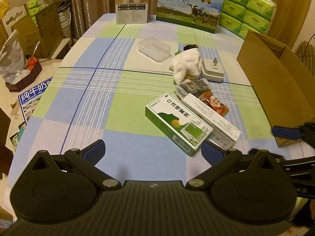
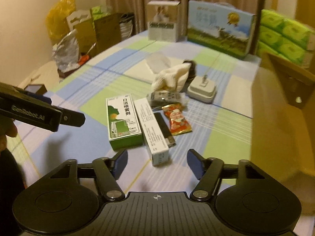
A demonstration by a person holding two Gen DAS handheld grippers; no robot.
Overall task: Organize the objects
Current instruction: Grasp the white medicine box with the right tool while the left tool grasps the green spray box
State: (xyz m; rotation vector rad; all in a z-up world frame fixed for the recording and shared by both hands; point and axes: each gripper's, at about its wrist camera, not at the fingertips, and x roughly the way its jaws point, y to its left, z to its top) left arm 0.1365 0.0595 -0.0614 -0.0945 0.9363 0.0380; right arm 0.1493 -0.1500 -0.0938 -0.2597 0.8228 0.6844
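So nothing's been picked up yet, looks like the very start of sorting. Biggest thing is the table [image 1: 59, 106] with its checked cloth, then the open cardboard box [image 1: 275, 82] along its right edge, which I'd guess is where stuff goes. The clutter sits mid-table toward that box: white cloth [image 1: 187, 64], green spray box [image 1: 177, 125] with a white carton [image 1: 212, 118] touching it, a red snack packet [image 1: 214, 104] just beside that. Left gripper [image 1: 153, 153] is spread wide and empty, hovering at the near edge; right gripper [image 2: 155, 163] is also wide open, holding nothing, lined up on the white carton's near end. Next move probably needs a straight approach and closing across the carton's narrow sides. The right view is blurry, the cloth hides something dark, and the box is cut off.
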